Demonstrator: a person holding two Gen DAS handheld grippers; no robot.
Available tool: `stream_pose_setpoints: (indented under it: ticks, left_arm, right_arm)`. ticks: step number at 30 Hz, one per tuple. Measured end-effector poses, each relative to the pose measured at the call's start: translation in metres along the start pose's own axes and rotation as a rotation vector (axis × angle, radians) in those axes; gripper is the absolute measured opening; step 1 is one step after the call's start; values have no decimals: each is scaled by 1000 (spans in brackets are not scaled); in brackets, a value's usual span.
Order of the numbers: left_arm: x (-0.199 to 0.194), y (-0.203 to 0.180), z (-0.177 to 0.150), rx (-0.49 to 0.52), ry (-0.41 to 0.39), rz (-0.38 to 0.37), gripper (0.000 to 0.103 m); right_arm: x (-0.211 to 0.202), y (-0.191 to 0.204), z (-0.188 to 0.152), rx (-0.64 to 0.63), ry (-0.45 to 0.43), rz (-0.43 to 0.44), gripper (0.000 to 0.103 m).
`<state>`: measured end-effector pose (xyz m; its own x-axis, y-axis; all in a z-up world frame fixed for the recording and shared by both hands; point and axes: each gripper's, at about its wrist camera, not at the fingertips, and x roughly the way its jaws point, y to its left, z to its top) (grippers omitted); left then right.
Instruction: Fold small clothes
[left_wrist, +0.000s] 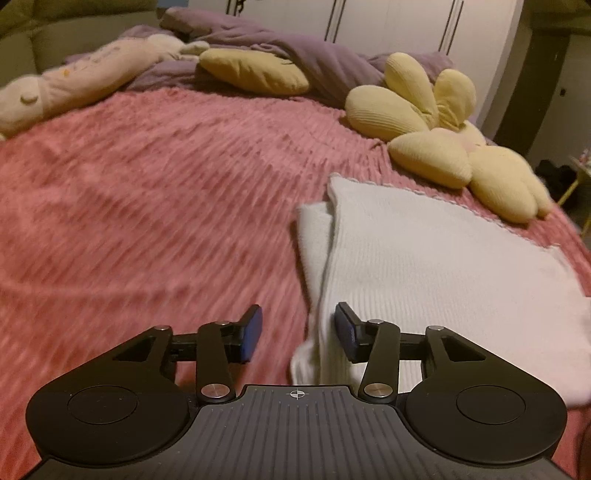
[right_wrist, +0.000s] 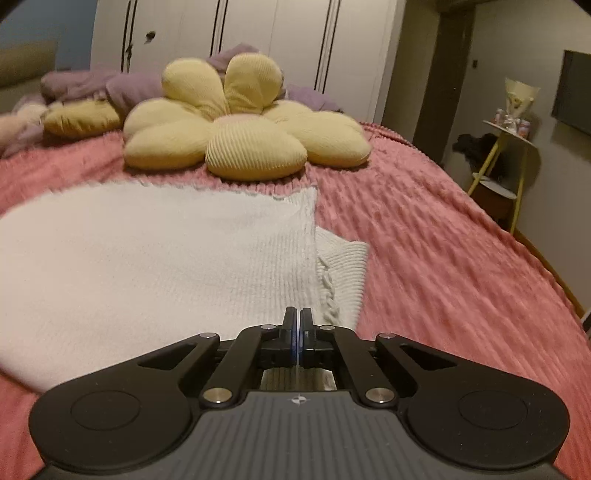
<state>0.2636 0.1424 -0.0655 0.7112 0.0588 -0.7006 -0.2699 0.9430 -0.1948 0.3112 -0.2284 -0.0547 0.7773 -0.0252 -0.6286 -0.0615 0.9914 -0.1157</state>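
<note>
A bed (right_wrist: 424, 229) under a pink ribbed cover, backed by white wardrobe doors (right_wrist: 258, 40), with a yellow-legged side table (right_wrist: 509, 136) against the grey wall (right_wrist: 535, 44).

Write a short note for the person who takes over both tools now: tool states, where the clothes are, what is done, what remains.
Left tool: open, nothing between its pads, at the left edge of the white knit garment.
Right tool: shut, above the garment's near right edge; whether it pinches fabric I cannot tell.
Garment: lies on the pink bedspread, in front of the yellow flower cushion.
Done: both side parts seem folded under.
Left: probably the final fold.
</note>
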Motion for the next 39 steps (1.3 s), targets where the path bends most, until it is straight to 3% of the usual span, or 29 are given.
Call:
stream_pose_setpoints:
  ticks: [5,8,13,21,26,30,34,39]
  left_arm:
    - [-6,-2,-15,-9,67,-87,45]
    - [-4,-2,-16,-35,86,-88,38]
    - [0,6,-13,-75,111,-90,22]
    - [1,14,-7,-100,130,-94,18]
    - [7,24,-7,-163,147,-117,24]
    - [-5,33,-7,-193,121,-168,36]
    - [-8,36,-2,-194,109,-240,47]
    - [10,23,5,-173,144,-253,55]
  right_arm:
    - [-33,1,-20,-25,-1,42,0]
    - [-26,-1,-29,-17,64,26,0]
    - [-23,-2,-34,-43,67,17,0]
    - [-13,-1,-37,-70,80,-7,0]
    - [-9,7,-40,-151,67,-9,0]
    - [-21,0,-34,-112,70,17,1]
    - [-50,2,-30,-37,20,23,30]
    - [-67,28,-28,-35,-5,124,31]
